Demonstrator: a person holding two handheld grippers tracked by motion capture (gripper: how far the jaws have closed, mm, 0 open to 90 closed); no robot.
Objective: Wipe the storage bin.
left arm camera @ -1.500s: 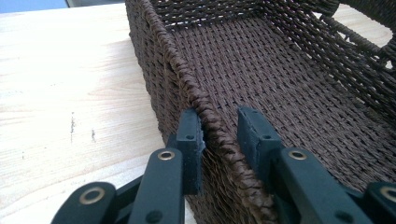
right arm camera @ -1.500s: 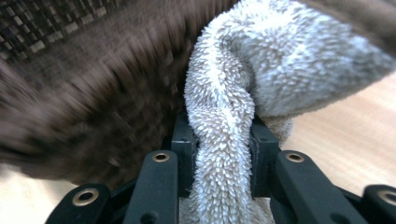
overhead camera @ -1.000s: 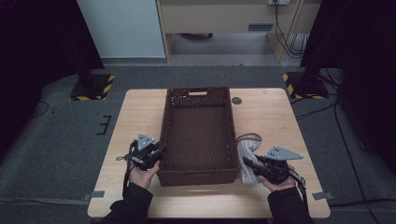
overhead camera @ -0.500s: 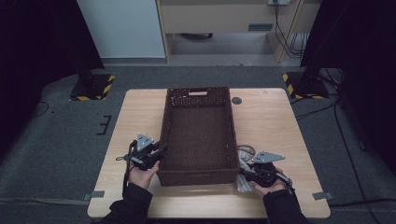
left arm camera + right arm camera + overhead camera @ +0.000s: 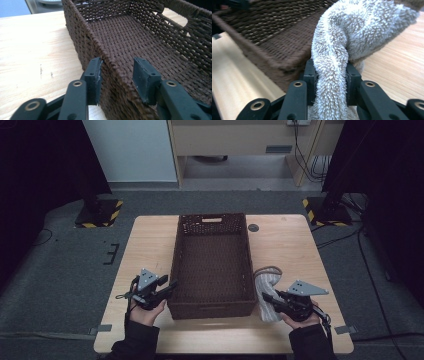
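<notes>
A dark brown woven basket (image 5: 210, 217) stands empty in the middle of the table. At its near-left corner is my left gripper (image 5: 170, 287); in the left gripper view its jaws (image 5: 117, 67) straddle the basket's side wall (image 5: 130, 37). They have just been opening, and the inner pad stands clear of the weave. My right gripper (image 5: 267, 299), outside the basket's near-right corner, is shut on a grey fluffy towel (image 5: 267, 280). In the right gripper view the towel (image 5: 352, 30) rises twisted from between the pads (image 5: 331, 72), beside the basket (image 5: 274, 42).
The light wooden table (image 5: 150, 245) has bare board on both sides of the basket. A small dark round disc (image 5: 253, 227) lies at the back right. Past the table edges the floor is grey, with dark stands and cables.
My right hand, holding the towel, swung left toward the basket's near corner and then came back to the right. The left hand stayed at the basket's left wall.
</notes>
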